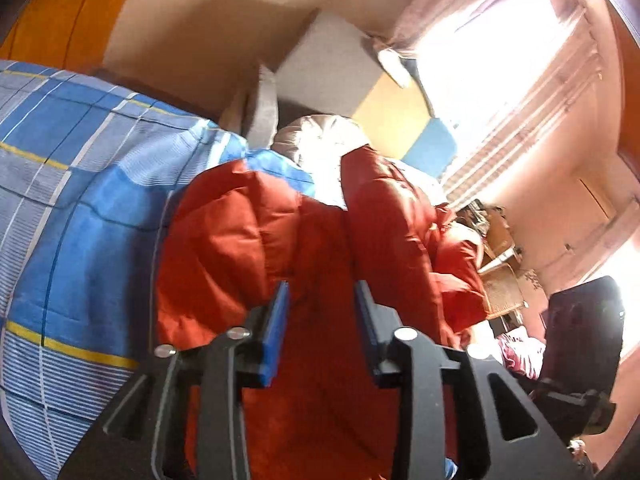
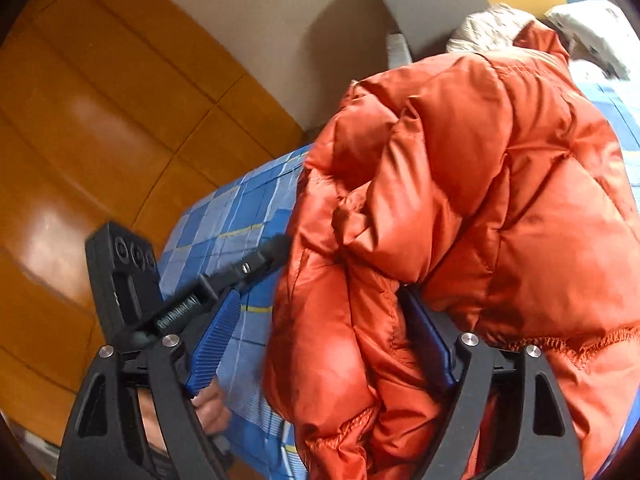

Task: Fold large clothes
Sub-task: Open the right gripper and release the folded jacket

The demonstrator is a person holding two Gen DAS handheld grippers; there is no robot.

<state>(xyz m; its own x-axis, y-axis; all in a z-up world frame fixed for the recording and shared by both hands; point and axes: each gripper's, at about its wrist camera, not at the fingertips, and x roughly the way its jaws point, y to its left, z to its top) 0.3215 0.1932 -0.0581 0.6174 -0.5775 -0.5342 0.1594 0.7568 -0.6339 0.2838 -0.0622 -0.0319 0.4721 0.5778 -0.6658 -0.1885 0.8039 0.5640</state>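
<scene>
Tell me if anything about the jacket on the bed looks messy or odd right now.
The puffy orange quilted jacket is bunched in a lumpy heap on the blue plaid bedsheet, not flat. A thick fold sits between the wide-open right tongs. The left tongs have the jacket between their blue pads. No visible tears or spills.

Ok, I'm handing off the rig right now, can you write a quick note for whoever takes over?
Left gripper: open, fingers straddling a fold of the orange puffer jacket.
Right gripper: open wide, a bunched roll of jacket between its fingers, not clamped.
Jacket is heaped on the blue plaid bedsheet, puffy and bunched, not a flat fold.
Left to do: grip, flatten and finish the fold.
</scene>
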